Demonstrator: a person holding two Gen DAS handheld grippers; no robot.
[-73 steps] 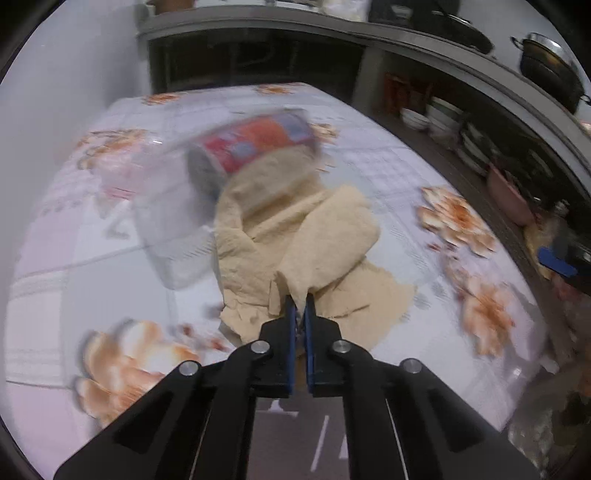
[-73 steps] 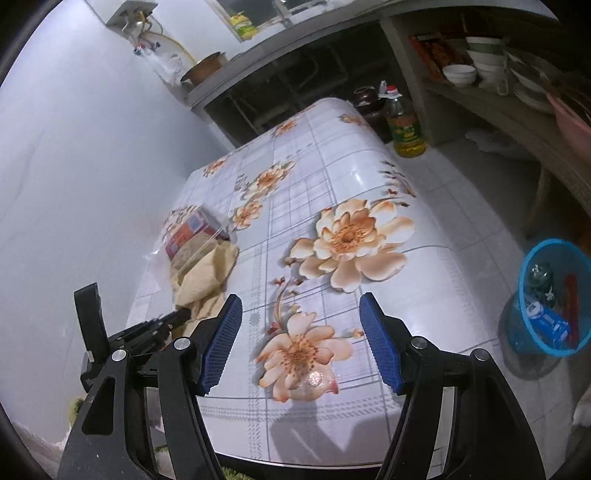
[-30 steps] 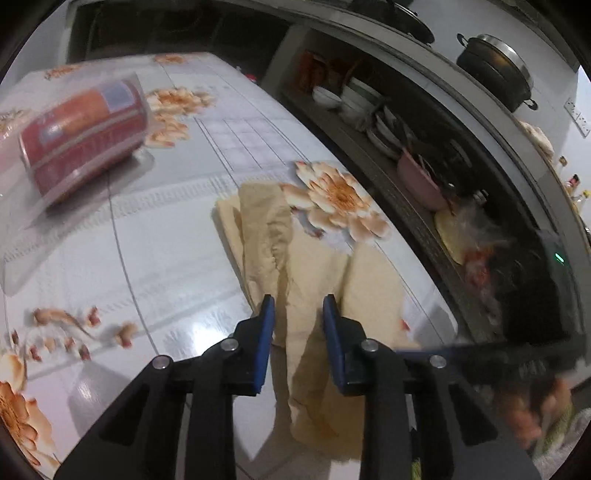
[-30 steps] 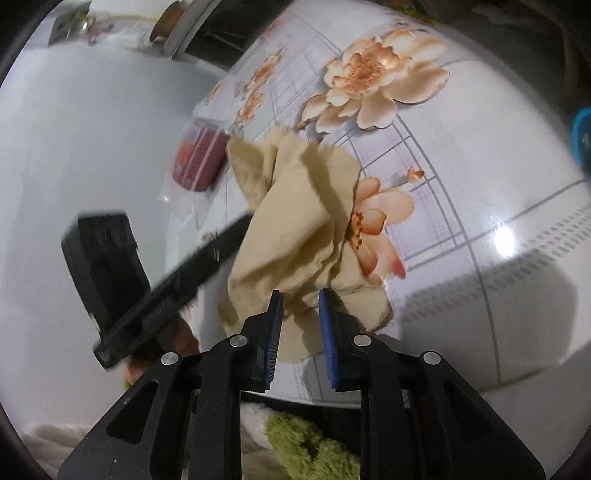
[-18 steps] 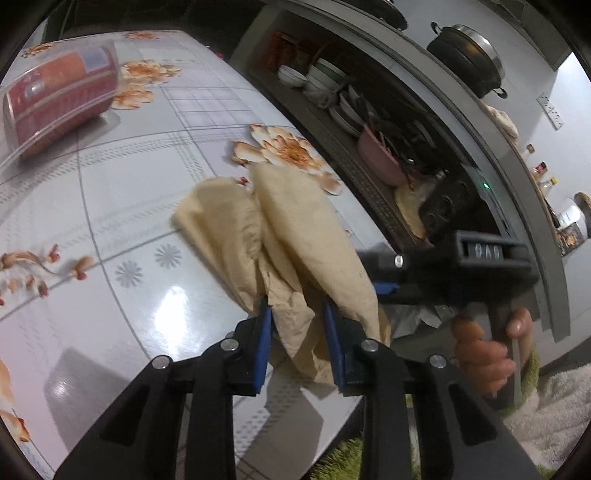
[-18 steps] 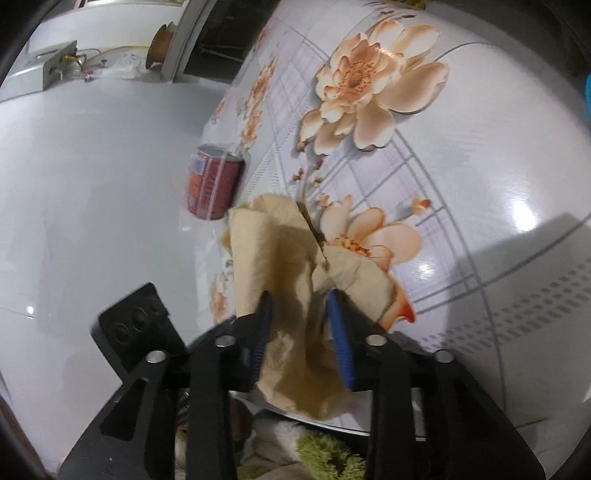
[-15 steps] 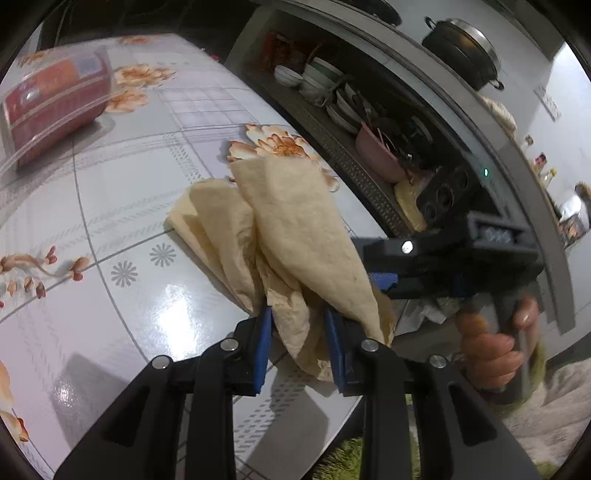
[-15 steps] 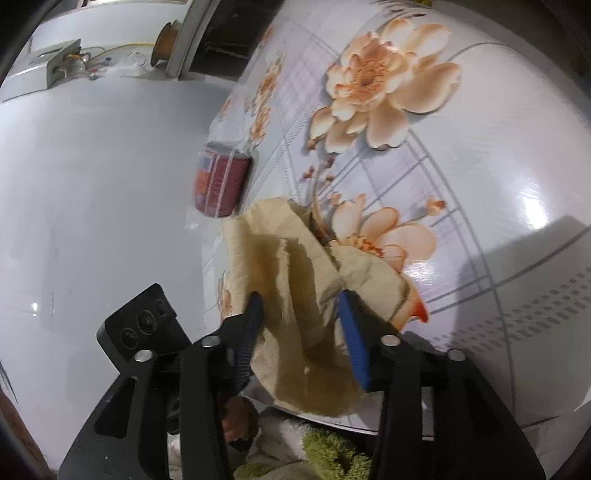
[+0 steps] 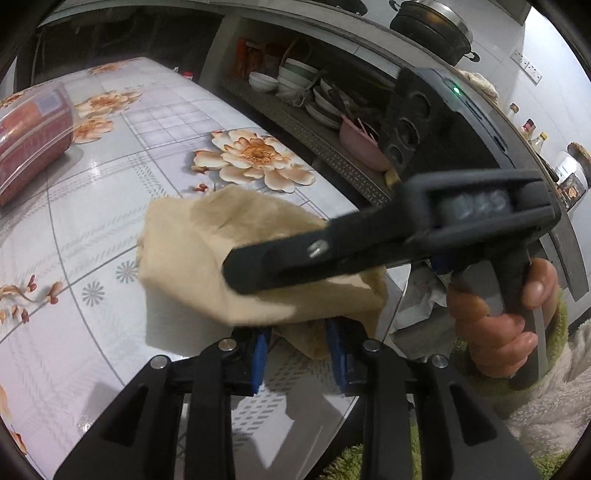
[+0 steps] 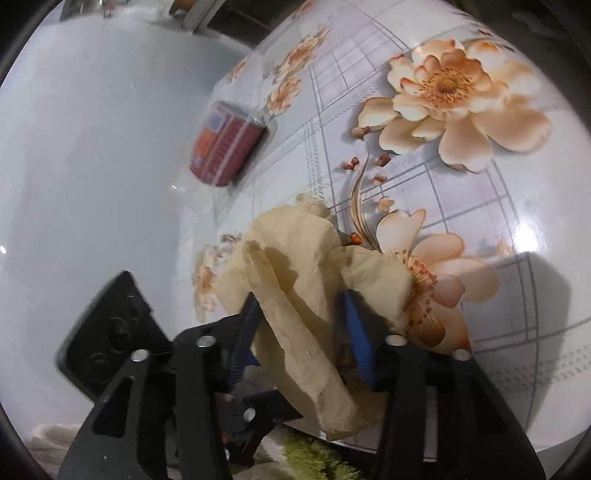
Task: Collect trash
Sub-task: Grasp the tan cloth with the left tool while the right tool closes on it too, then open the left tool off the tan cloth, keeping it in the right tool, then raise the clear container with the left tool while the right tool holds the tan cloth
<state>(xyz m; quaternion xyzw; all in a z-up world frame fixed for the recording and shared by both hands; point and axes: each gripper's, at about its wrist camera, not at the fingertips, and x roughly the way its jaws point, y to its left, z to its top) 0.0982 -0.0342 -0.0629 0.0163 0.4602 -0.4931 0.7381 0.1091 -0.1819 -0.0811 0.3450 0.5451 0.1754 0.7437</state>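
A crumpled beige paper towel point(image 9: 207, 243) hangs at the table's near edge, held between both grippers. My left gripper point(image 9: 299, 354) has its blue pads partly apart with the towel's lower end between them. My right gripper point(image 10: 303, 332) also straddles the towel point(image 10: 295, 266), its pads partly apart around the wad. In the left wrist view the right gripper's black finger point(image 9: 332, 254) crosses over the towel. A red can in a clear plastic wrapper point(image 10: 225, 144) lies on its side further back on the table point(image 9: 33, 140).
The table has a glossy floral cloth point(image 10: 461, 96) and stands against a white wall point(image 10: 92, 129). Shelves with bowls and dishes point(image 9: 314, 96) run along the right, with a black pot point(image 9: 428, 26) on top. A green fuzzy mat point(image 10: 314, 458) lies below the table edge.
Both grippers have brought the towel from mid-table to the near edge. The right gripper's pads have spread wider around it. The right gripper now crosses close in front of the left camera.
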